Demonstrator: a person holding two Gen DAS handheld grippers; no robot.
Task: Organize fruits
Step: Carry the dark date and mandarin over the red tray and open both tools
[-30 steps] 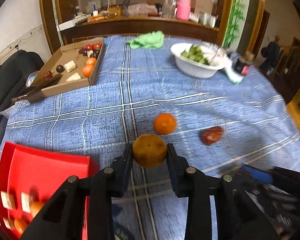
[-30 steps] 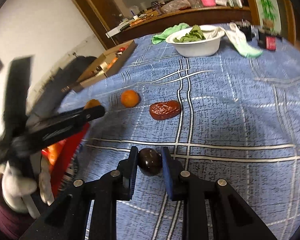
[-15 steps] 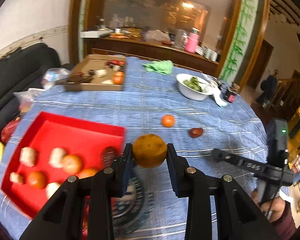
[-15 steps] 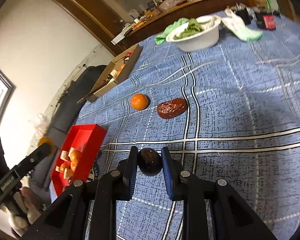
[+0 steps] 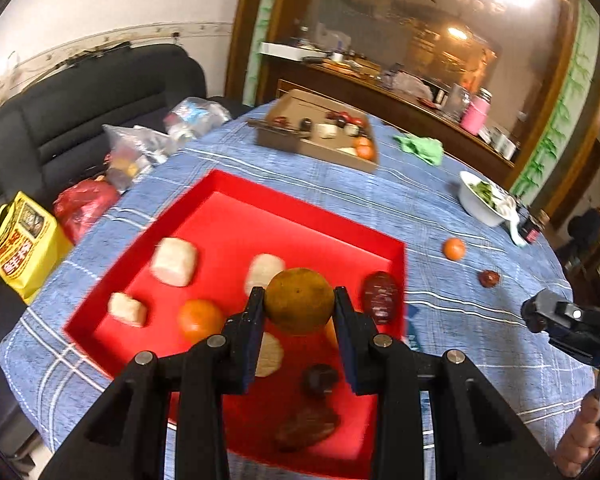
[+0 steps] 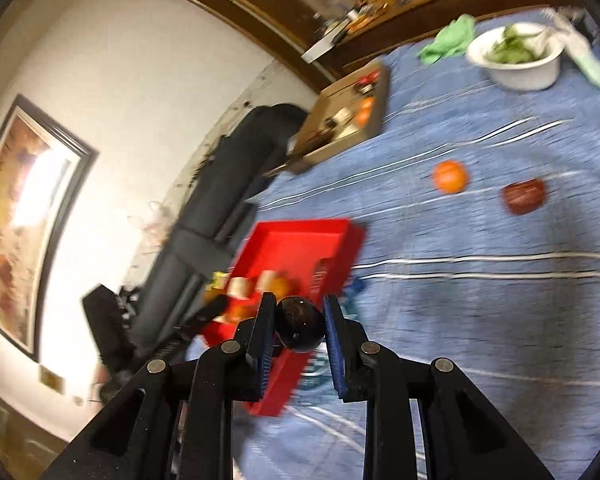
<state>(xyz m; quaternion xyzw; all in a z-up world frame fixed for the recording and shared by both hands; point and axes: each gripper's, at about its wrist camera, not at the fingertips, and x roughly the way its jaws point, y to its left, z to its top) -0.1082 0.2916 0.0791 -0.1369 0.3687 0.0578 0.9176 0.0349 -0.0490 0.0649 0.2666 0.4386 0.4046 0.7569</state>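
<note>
A round table under a blue plaid tablecloth (image 5: 440,208) fills both views. On its near left part lies a red tray (image 5: 236,220), and the left gripper (image 5: 299,312) hangs above the tray's inner right part. Its two black fingers (image 5: 252,320) press against the sides of a dull brownish-orange mandarin (image 5: 299,300), which sits right at the fingertips, clear of the tray floor.

In the tray lie pale cube-like pieces (image 5: 175,261), a bright orange fruit (image 5: 199,319) just left of the gripper's left finger, a dark red date (image 5: 381,297) beside the right finger near the tray's right wall, and darker items toward the near edge, too blurred to name.

At the table's far side a cardboard box (image 5: 320,136) holds more small fruits, and a white bowl (image 5: 482,202) with greens stands to the right.

The right gripper (image 6: 299,330) shows at the right edge of the left view, over the cloth and well apart from the tray. In its own view its fingers clamp a glossy dark round fruit (image 6: 299,327) between the tips, held above the tray's near corner.

Out on the cloth, near each other but apart, rest a loose small orange (image 6: 450,176) and a brown-red date (image 6: 524,196), both well beyond either gripper.
</note>
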